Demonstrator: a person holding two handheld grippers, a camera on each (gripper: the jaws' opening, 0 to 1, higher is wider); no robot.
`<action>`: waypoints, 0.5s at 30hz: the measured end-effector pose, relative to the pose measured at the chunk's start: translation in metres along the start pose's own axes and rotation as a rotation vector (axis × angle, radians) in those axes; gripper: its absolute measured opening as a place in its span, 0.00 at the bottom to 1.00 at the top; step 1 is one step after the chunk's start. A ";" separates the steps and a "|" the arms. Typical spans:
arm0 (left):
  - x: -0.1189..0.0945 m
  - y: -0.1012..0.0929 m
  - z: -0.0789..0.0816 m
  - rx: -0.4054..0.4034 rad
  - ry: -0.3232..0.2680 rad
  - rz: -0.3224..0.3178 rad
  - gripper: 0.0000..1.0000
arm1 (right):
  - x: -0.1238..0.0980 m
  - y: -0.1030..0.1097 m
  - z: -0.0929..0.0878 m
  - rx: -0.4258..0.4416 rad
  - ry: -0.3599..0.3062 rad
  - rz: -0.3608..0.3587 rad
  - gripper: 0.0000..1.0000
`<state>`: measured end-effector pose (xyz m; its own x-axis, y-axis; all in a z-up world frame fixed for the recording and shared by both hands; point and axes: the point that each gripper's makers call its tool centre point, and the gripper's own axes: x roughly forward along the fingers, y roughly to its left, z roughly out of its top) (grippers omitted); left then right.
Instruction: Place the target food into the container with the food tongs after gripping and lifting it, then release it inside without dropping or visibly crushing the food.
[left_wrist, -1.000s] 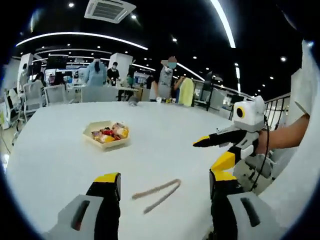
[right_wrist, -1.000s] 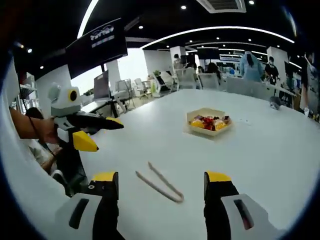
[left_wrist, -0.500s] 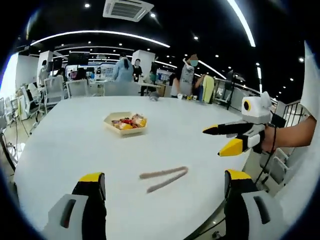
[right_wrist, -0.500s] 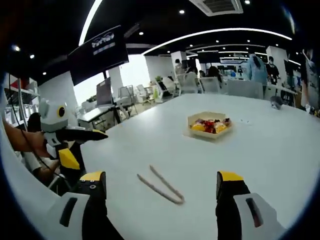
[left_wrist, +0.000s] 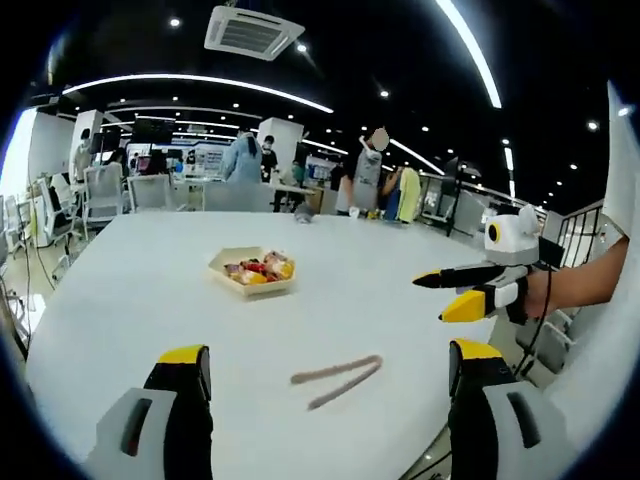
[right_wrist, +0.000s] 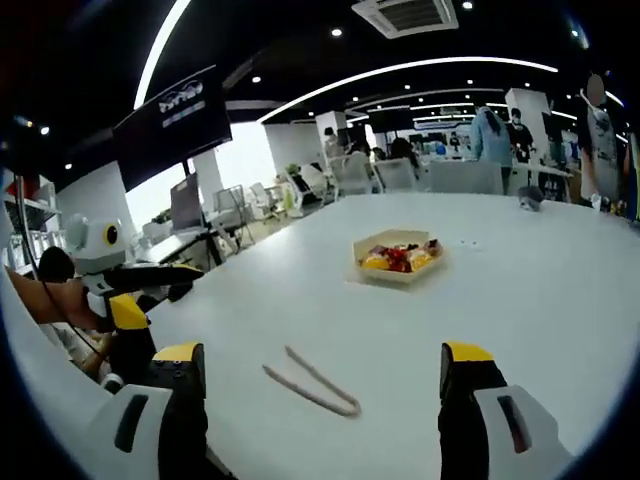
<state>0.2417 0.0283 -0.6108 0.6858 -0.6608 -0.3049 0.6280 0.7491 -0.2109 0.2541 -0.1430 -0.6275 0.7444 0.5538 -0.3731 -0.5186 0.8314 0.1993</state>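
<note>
Slim tan tongs (left_wrist: 337, 380) lie flat on the smooth white table (left_wrist: 120, 290), between and ahead of both wide-open grippers (left_wrist: 330, 385) (right_wrist: 325, 385). At 12 o'clock beyond them sits the hexagonal tray (right_wrist: 397, 258) of colourful food.

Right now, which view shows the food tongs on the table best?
The right gripper view: the food tongs lie near the middle, both arms and the joined end distinct on the white table. The left gripper view shows the same tongs flatter, the arms nearly overlapping.
</note>
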 end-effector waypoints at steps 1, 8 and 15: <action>0.000 0.001 0.001 0.003 0.000 0.000 0.99 | -0.001 -0.001 0.000 0.004 -0.001 -0.007 0.99; 0.003 0.005 0.007 -0.003 -0.013 0.008 0.99 | -0.014 -0.007 -0.001 0.024 -0.028 -0.042 0.98; 0.008 -0.007 0.020 0.016 -0.053 0.012 0.99 | -0.029 -0.015 -0.008 0.010 -0.034 -0.063 0.98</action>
<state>0.2504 0.0167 -0.5931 0.7120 -0.6533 -0.2573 0.6247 0.7567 -0.1925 0.2374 -0.1717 -0.6269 0.7894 0.5012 -0.3545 -0.4662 0.8651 0.1850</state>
